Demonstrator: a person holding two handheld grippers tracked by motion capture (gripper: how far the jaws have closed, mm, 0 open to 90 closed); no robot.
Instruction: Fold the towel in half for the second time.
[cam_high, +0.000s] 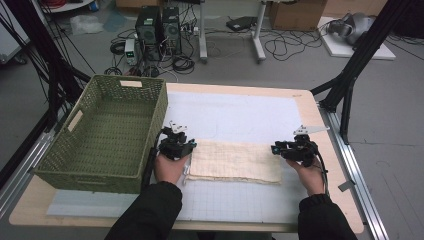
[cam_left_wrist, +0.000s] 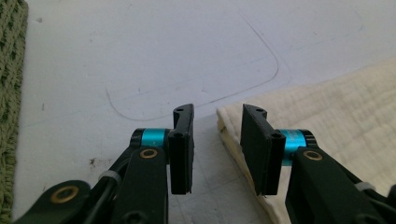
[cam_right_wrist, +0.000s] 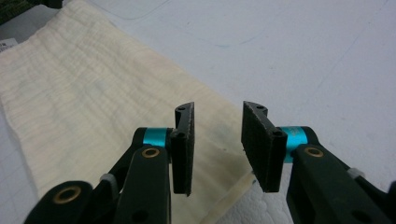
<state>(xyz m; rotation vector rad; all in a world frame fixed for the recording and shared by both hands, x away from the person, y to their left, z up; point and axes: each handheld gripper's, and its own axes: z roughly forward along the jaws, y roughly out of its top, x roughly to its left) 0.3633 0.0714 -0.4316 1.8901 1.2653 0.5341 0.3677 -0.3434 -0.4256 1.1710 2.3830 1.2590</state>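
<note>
A folded cream cloth (cam_high: 235, 161) lies flat on the tabletop (cam_high: 240, 112) beside a green woven basket (cam_high: 107, 131). The left tool (cam_high: 180, 145) and right tool (cam_high: 291, 149) flank its short ends, jaws apart and gripping nothing, apparently placed for another fold.

One folded cream cloth (cam_high: 235, 161), one green woven basket (cam_high: 102, 131), two hand-held grippers: left (cam_high: 186, 145), right (cam_high: 278, 148).

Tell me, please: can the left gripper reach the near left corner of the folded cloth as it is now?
Probably yes. The left gripper has its jaws apart right at the edge of the cloth, with bare mat around it. The green basket stands aside.
</note>
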